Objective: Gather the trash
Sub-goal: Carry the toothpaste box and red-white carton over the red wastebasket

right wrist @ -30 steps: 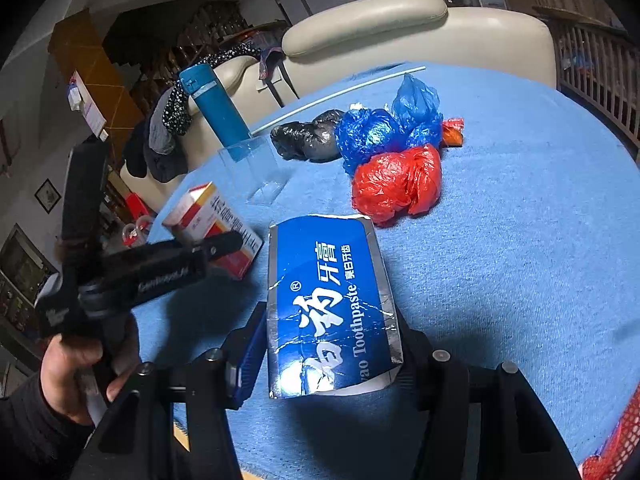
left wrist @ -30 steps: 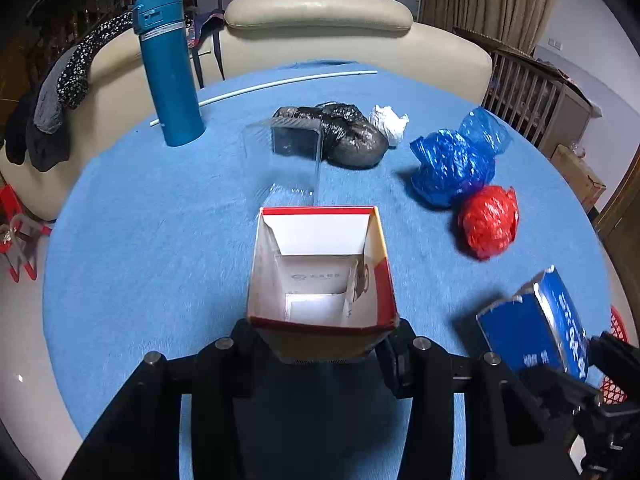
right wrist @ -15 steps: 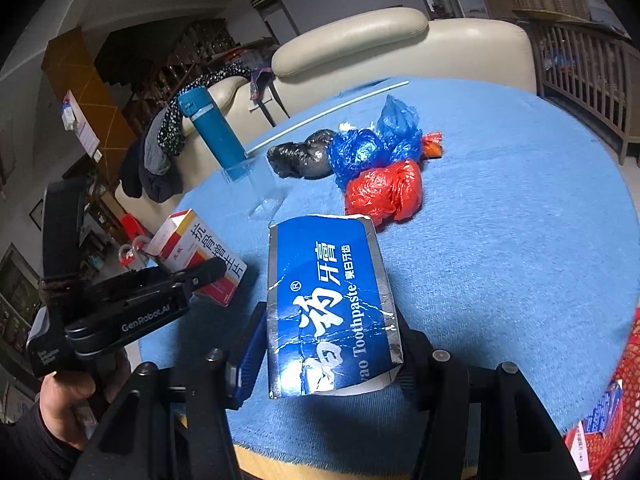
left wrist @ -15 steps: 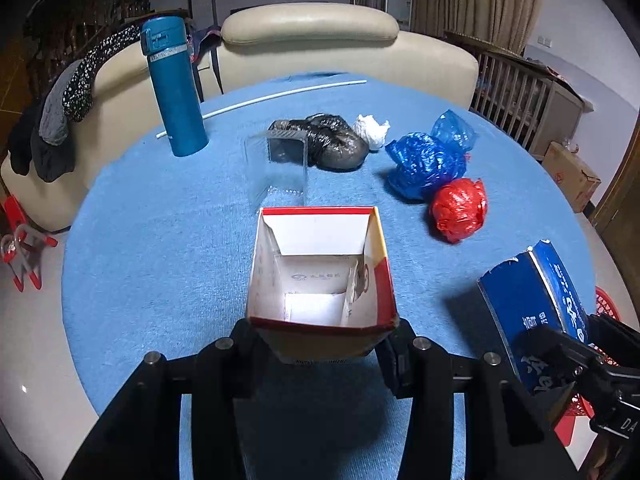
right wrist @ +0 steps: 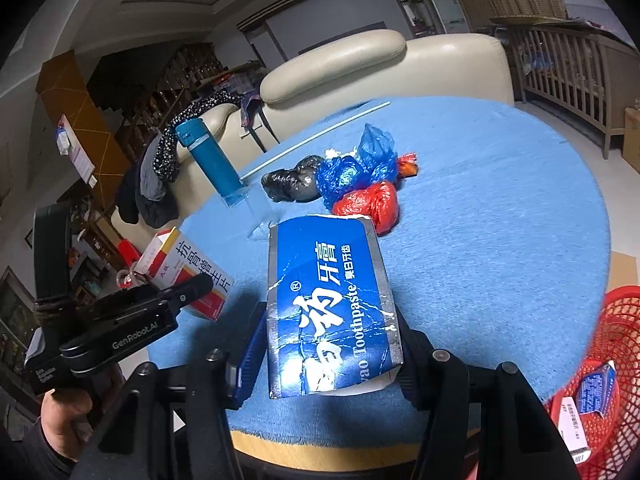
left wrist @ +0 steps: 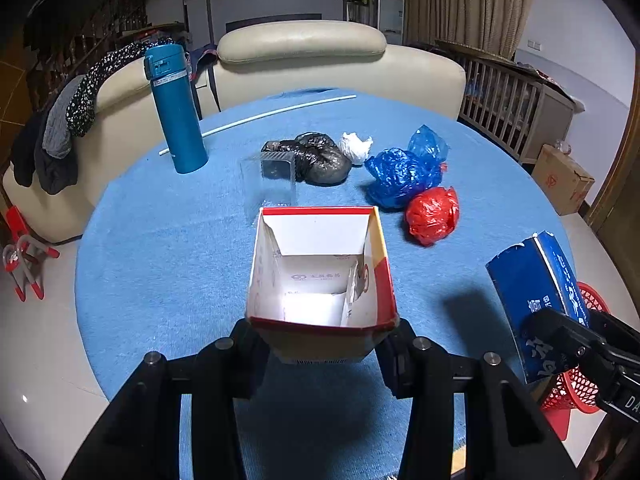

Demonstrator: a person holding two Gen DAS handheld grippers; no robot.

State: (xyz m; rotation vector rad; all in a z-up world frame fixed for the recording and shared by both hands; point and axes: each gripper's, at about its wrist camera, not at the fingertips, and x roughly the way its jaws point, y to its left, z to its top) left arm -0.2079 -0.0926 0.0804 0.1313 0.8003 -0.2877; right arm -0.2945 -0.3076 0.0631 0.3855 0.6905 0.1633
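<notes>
Both grippers now raised and nearer the table's (left wrist: 160, 240) edge: left gripper (left wrist: 320, 336) clamped on light, crushable red-white carton (left wrist: 320, 272), right gripper (right wrist: 332, 364) on stiff toothpaste box (right wrist: 328, 304), near red basket (right wrist: 616, 344).

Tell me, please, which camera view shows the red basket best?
The right wrist view. There the red basket shows its open top, its mesh wall and small boxes inside, beside the table edge. The left wrist view gives only part of its mesh, mostly hidden behind the right gripper and its blue toothpaste box.
</notes>
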